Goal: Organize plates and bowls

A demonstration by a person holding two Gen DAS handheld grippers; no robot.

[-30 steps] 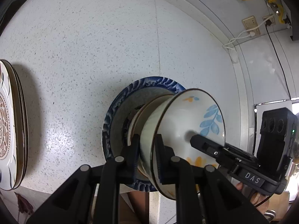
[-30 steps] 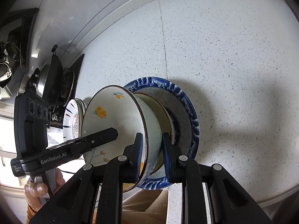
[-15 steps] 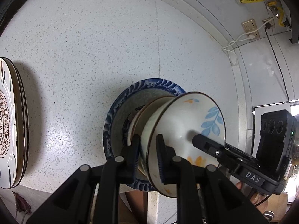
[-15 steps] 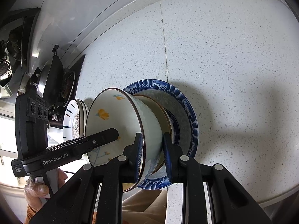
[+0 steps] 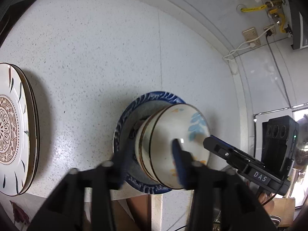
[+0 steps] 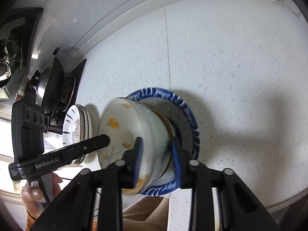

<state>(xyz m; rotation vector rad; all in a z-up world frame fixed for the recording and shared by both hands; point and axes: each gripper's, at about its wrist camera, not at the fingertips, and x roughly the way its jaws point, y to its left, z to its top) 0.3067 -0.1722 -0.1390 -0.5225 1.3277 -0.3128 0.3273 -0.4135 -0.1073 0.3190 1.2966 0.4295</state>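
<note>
A white bowl with flowers (image 5: 173, 130) (image 6: 119, 134) rests nested in a brown-rimmed bowl (image 5: 139, 144) on a blue patterned plate (image 5: 154, 97) (image 6: 184, 104). My left gripper (image 5: 149, 161) straddles the bowl's near rim, blurred. Its jaws are opening, and both pads stand off the wall. My right gripper (image 6: 156, 159) straddles the opposite rim, one finger inside and one outside. Its jaws are opening too, with a gap to the wall. Each view shows the other gripper: the right gripper (image 5: 240, 159) and the left gripper (image 6: 67, 154).
A stack of white patterned plates (image 5: 15, 127) (image 6: 77, 129) lies to the left on the speckled counter (image 5: 96, 57). A stove with a dark wok (image 6: 52, 84) stands beyond it. Wall sockets (image 5: 252, 35) and a yellow hose (image 5: 250, 9) are behind. A hand (image 6: 32, 194) holds the left gripper.
Both grippers were shut on the flowered bowl's rim; now both pairs of fingers have spread off it. The bowl has settled deeper into the bowl beneath. The left gripper has drawn back a little.
</note>
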